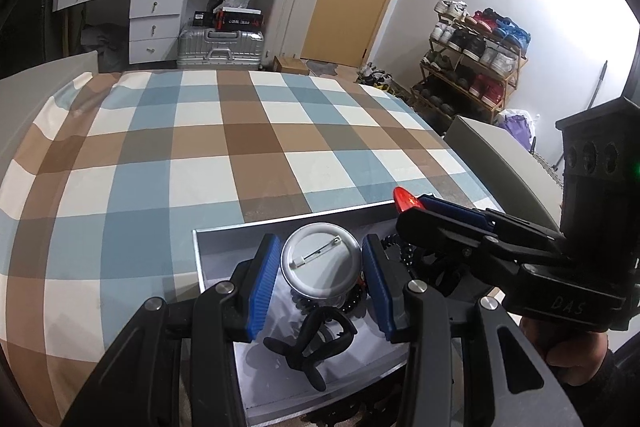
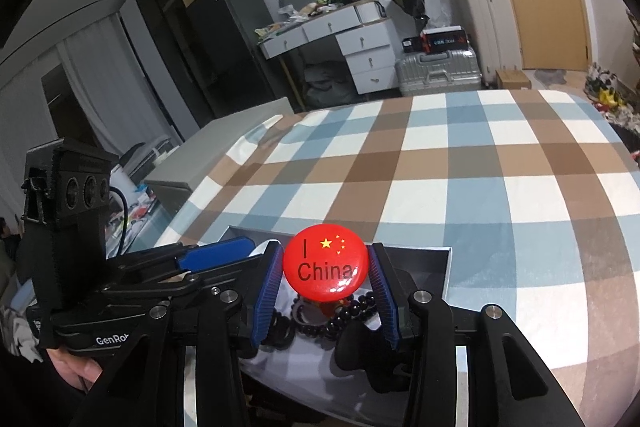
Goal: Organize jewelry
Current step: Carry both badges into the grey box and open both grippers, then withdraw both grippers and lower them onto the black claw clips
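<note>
The left tool (image 1: 321,245) is clenched on a silver-backed pin badge (image 1: 320,263): its blue pads (image 1: 266,279) press the rim on either side, and the badge's back, with its clasp pin, faces the camera. The badge sits between the fingertips over the open grey box (image 1: 280,221) on the plaid-clothed counter (image 1: 240,147). Below it in the box lie a black claw clip (image 1: 312,343) and, partly hidden behind the badge, a black bead bracelet (image 2: 356,311). The right tool (image 2: 326,253) is grasping a red "I China" badge (image 2: 326,265) by its edges, face toward its own camera, also above the box and just over the beads. In the left wrist view this red badge shows edge-on at the right tool's tip, beside the box's far right corner.
</note>
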`<act>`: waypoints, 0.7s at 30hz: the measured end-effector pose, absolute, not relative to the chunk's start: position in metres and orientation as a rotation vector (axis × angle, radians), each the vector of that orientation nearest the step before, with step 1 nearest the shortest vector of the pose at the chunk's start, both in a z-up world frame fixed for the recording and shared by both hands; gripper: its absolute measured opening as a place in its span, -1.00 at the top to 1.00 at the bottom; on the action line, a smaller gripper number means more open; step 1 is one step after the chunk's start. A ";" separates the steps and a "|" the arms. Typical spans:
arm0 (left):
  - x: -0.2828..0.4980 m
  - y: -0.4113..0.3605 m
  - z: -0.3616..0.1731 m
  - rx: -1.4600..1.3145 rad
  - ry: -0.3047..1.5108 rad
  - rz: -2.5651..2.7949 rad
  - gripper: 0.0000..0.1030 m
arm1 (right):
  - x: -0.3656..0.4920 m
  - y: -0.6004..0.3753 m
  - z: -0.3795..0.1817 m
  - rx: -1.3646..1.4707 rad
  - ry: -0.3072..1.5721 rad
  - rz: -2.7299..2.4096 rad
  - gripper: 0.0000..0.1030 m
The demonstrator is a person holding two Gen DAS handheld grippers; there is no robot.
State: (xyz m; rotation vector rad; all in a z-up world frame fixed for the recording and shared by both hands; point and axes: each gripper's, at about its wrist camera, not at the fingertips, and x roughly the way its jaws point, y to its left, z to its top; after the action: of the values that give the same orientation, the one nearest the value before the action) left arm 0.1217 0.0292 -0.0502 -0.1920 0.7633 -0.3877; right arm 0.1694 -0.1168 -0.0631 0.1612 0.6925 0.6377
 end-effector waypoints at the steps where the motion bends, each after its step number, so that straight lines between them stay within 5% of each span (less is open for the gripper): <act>1: 0.122 0.029 -0.050 -0.192 0.762 -0.389 0.29 | 0.170 -0.117 -0.063 0.164 0.695 0.637 0.15; 7: 0.126 0.028 -0.051 -0.207 0.771 -0.424 0.25 | 0.171 -0.118 -0.061 0.172 0.693 0.639 0.14; 13: 0.119 0.027 -0.048 -0.194 0.766 -0.408 0.01 | 0.156 -0.139 -0.052 0.216 0.635 0.597 -0.10; 21: 0.100 0.027 -0.041 -0.168 0.741 -0.359 -0.05 | 0.128 -0.162 -0.038 0.247 0.569 0.551 -0.35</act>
State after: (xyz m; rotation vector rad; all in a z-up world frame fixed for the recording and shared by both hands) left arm 0.1002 0.0267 -0.0406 -0.1678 0.7413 -0.3585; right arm 0.1278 -0.1618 -0.0378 0.2470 0.5693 0.5515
